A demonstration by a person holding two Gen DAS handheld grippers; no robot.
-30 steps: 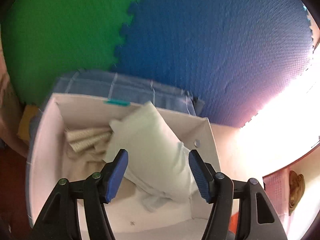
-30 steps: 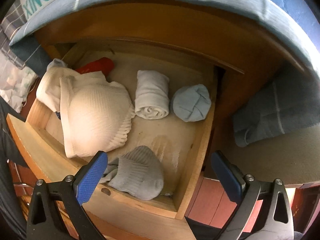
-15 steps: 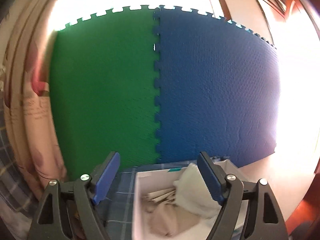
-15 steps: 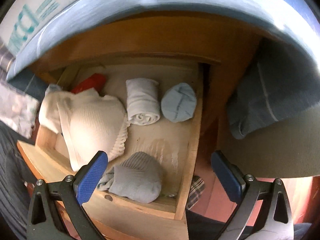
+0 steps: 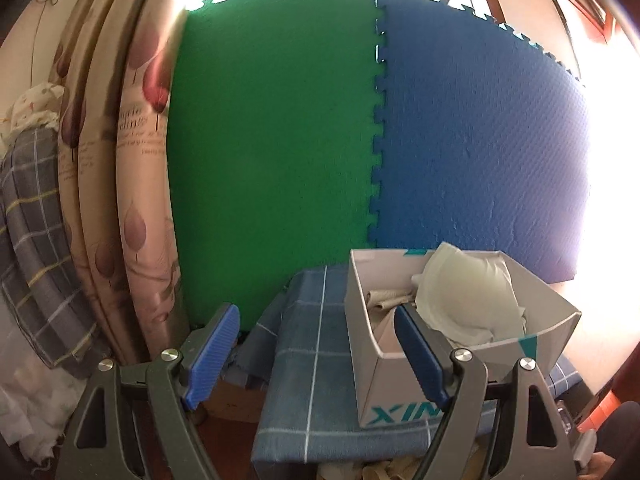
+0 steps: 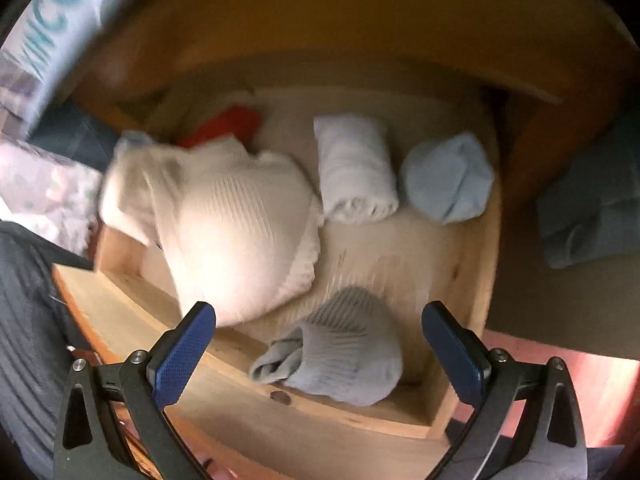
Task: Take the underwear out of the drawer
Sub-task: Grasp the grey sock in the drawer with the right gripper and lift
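The open wooden drawer [image 6: 494,264] fills the right wrist view. In it lie a cream ribbed bra [image 6: 236,236], a white rolled piece [image 6: 354,168], a light blue rolled piece [image 6: 448,178], a grey bundle [image 6: 344,350] at the front and something red [image 6: 228,124] at the back. My right gripper [image 6: 318,350] hangs open above the grey bundle, holding nothing. In the left wrist view my left gripper [image 5: 316,350] is open and empty, back from a white cardboard box [image 5: 400,380] that holds a pale bra [image 5: 468,292] and beige cloth [image 5: 384,300].
The box stands on a blue checked cloth [image 5: 316,360]. Green [image 5: 272,152] and blue [image 5: 480,148] foam mats cover the wall behind it, with patterned curtains [image 5: 132,184] to the left. A blue-grey folded cloth [image 6: 592,212] lies right of the drawer.
My left gripper has pulled back and swung left and upward from the box, leaving the pale bra inside; its jaws stand wider. The right gripper has come closer to the drawer.
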